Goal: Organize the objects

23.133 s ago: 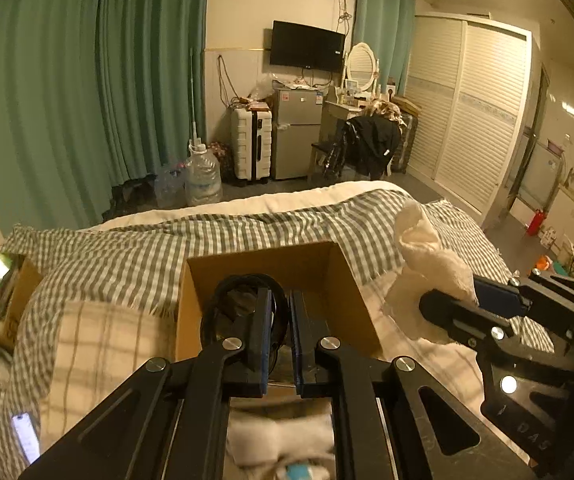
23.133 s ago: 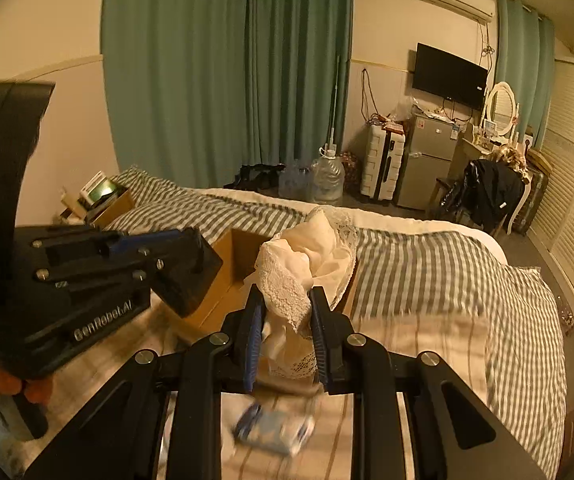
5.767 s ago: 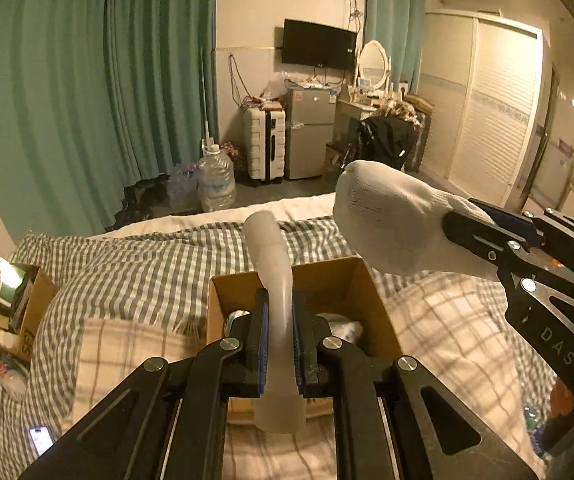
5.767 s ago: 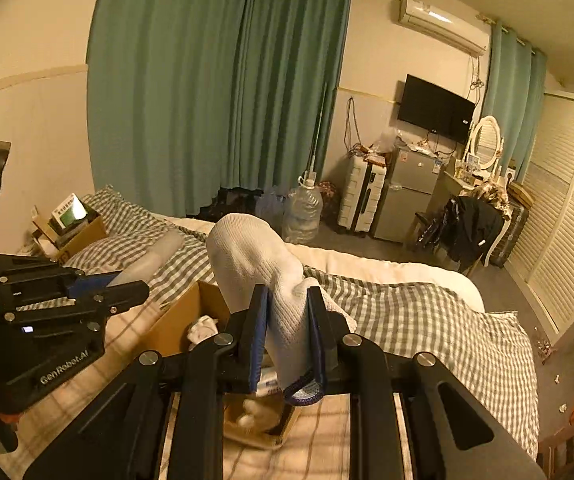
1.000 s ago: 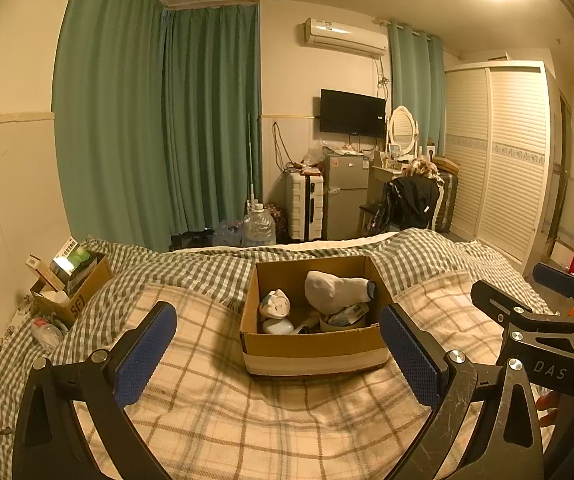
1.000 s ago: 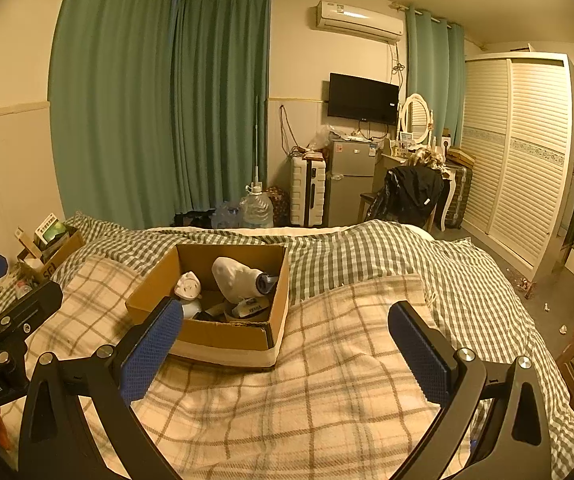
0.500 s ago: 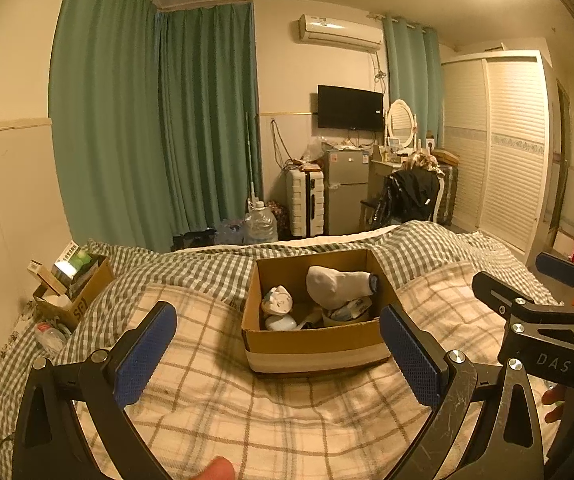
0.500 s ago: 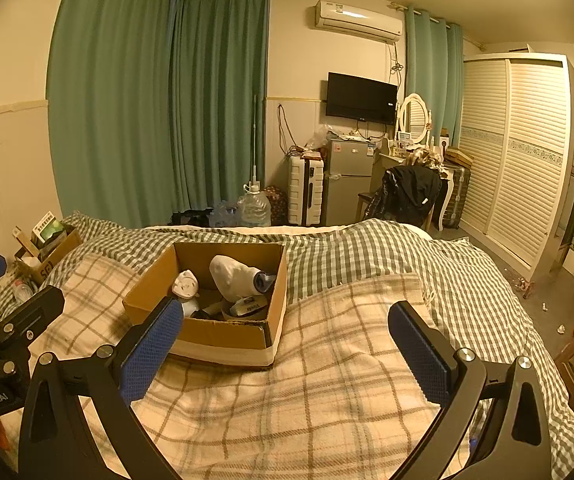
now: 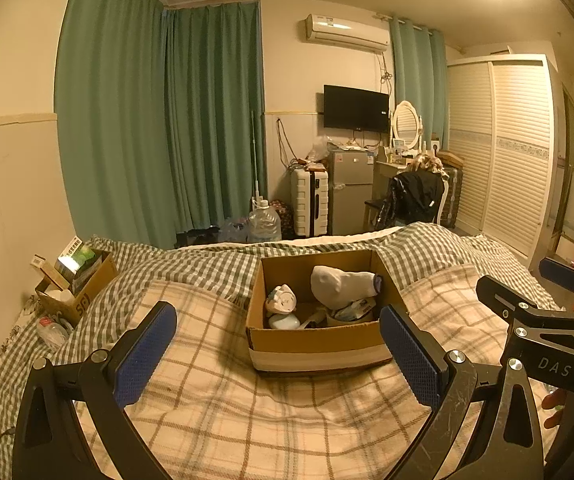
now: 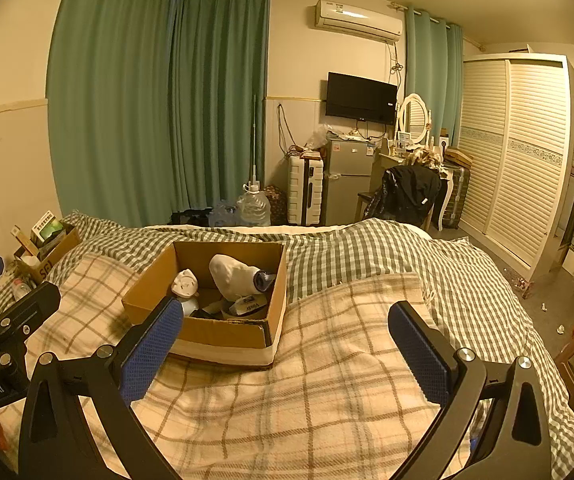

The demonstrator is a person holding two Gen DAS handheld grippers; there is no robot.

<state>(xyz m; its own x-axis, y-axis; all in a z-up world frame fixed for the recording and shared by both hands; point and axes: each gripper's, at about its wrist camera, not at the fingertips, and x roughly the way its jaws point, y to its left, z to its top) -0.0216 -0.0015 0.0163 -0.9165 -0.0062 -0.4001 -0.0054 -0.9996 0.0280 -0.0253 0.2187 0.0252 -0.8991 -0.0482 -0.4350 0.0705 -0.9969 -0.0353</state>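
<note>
Bed with plaid blanket (image 9: 271, 412), bare of loose items, bearing a cardboard box (image 9: 315, 346) that holds a white sock (image 9: 339, 286) and other small things; left hand-held gripper (image 9: 275, 352) and right hand-held gripper (image 10: 287, 352) both spread wide, empty, so sorting appears essentially complete.

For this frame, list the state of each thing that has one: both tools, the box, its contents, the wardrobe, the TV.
Left tool: open, empty.
Right tool: open, empty.
Brown cardboard box: open-topped, on the plaid blanket.
White sock: lying in the box.
White louvred wardrobe: doors shut.
Wall-mounted black TV: screen dark.
</note>
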